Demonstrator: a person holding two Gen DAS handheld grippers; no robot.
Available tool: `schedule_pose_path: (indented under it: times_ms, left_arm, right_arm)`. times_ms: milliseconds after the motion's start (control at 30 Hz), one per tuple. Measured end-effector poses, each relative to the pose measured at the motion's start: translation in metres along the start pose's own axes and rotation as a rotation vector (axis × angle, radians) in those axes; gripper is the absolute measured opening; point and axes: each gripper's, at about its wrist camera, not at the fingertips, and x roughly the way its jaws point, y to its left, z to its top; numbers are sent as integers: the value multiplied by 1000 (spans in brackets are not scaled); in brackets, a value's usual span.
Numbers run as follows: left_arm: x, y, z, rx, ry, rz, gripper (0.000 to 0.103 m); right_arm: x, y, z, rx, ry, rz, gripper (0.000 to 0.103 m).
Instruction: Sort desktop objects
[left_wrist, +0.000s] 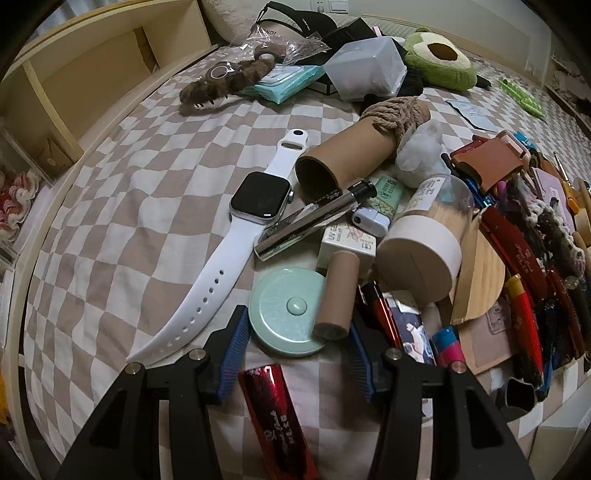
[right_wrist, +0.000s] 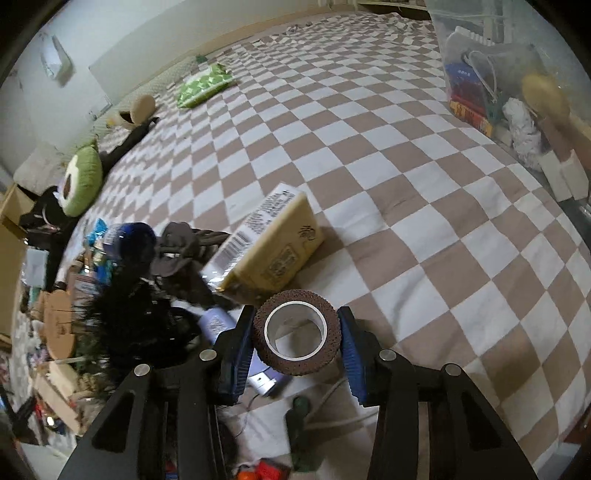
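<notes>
In the left wrist view a mint-green round tape measure (left_wrist: 280, 314) lies on the checkered sheet with a small brown tube (left_wrist: 336, 291) resting across its right side. My left gripper (left_wrist: 297, 317) is shut on the tape measure, its blue pads (left_wrist: 232, 350) against both edges. A shiny red tube (left_wrist: 277, 417) lies under the gripper. In the right wrist view my right gripper (right_wrist: 295, 310) is shut on a brown roll of tape (right_wrist: 297, 365) with a white core, a blue pad pressing on each side.
Left view: a white smartwatch (left_wrist: 258, 201), a cardboard tube (left_wrist: 343, 158), a toothpick jar (left_wrist: 424, 240) and a heap of pens and small items (left_wrist: 524, 280) at right. Right view: a yellow box (right_wrist: 269, 243), a clutter pile (right_wrist: 122, 306) at left, a clear plastic bin (right_wrist: 517, 92) at far right.
</notes>
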Motion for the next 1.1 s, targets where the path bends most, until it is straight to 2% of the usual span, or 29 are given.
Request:
schedule_pose_path:
  times_ms: [367, 533, 633, 867, 1100]
  left_arm:
    - [-18, 8, -14, -68, 7, 4, 50]
    - [-37, 14, -16, -108, -34, 10, 50]
    - [-54, 12, -14, -112, -86, 23, 50]
    - [-106, -18, -4, -79, -238, -66, 50]
    - [-157, -59, -2, 9, -361, -204, 50]
  right_arm:
    - [-3, -3, -2, 52, 3, 8, 44]
    - [-20, -5, -2, 66, -44, 16, 44]
    - [-35, 3, -1, 41, -99, 27, 44]
    - [-70, 33, -5, -28, -204, 101, 44]
    - [-111, 92, -26, -191, -271, 268, 44]
